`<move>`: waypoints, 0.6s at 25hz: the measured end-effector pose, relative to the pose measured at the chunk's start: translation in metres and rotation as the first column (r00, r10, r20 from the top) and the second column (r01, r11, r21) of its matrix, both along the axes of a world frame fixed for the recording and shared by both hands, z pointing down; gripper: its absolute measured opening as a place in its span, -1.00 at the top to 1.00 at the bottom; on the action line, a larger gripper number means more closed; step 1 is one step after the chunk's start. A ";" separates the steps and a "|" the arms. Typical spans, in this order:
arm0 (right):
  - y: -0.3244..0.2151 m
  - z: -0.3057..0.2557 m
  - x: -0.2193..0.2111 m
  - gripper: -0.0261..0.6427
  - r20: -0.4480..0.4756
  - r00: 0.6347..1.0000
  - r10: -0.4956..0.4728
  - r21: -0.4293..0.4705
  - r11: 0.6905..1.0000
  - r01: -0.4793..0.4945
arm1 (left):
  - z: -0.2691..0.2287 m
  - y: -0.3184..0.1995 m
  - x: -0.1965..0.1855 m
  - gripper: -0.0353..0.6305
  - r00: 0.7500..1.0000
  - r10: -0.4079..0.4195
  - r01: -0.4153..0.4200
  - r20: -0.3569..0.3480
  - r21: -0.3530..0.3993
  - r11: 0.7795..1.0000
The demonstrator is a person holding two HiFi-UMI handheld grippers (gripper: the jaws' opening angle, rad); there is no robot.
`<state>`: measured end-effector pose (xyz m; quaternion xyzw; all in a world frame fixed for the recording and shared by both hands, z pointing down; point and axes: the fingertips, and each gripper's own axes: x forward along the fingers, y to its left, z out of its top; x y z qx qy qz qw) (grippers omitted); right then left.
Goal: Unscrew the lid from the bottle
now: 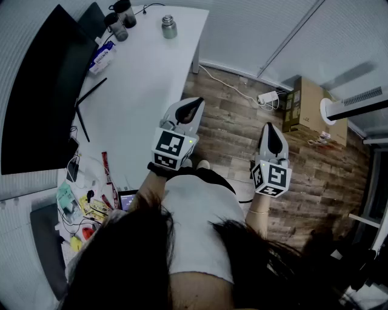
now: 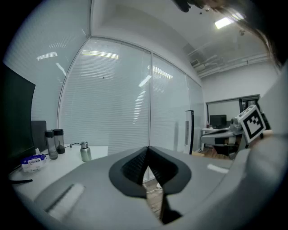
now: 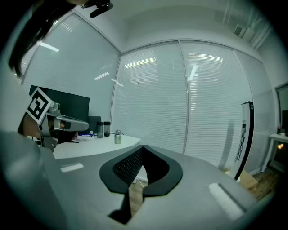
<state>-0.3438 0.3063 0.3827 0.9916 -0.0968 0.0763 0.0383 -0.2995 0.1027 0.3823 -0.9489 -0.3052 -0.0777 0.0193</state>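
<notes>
A small steel bottle (image 1: 169,27) with its lid on stands upright near the far end of the white table (image 1: 139,103). It also shows in the left gripper view as the steel bottle (image 2: 85,152) and in the right gripper view, small and distant (image 3: 118,137). My left gripper (image 1: 193,109) hovers at the table's near right edge, well short of the bottle, jaws shut and empty (image 2: 147,153). Over the wooden floor to the table's right, my right gripper (image 1: 271,136) is shut too, holding nothing (image 3: 142,151).
Two dark bottles (image 1: 121,18) stand at the table's far corner beside a black monitor (image 1: 42,91). Cables and small clutter (image 1: 85,206) cover the near left end. A cardboard box (image 1: 306,103) and a power strip (image 1: 267,97) lie on the floor.
</notes>
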 end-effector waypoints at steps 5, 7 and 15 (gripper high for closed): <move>0.013 0.002 0.002 0.91 0.016 1.000 -0.001 0.005 1.000 0.001 | 0.002 0.011 0.004 0.72 1.000 -0.014 0.014 -0.008 0.013 1.000; 0.016 0.003 0.004 0.91 0.024 1.000 -0.003 0.010 1.000 0.003 | 0.003 0.011 0.006 0.71 1.000 -0.029 0.029 -0.008 0.009 1.000; 0.018 0.008 0.029 0.90 0.031 0.999 -0.019 0.043 0.999 0.018 | 0.008 0.006 0.030 0.71 0.999 -0.045 0.045 -0.014 0.004 0.999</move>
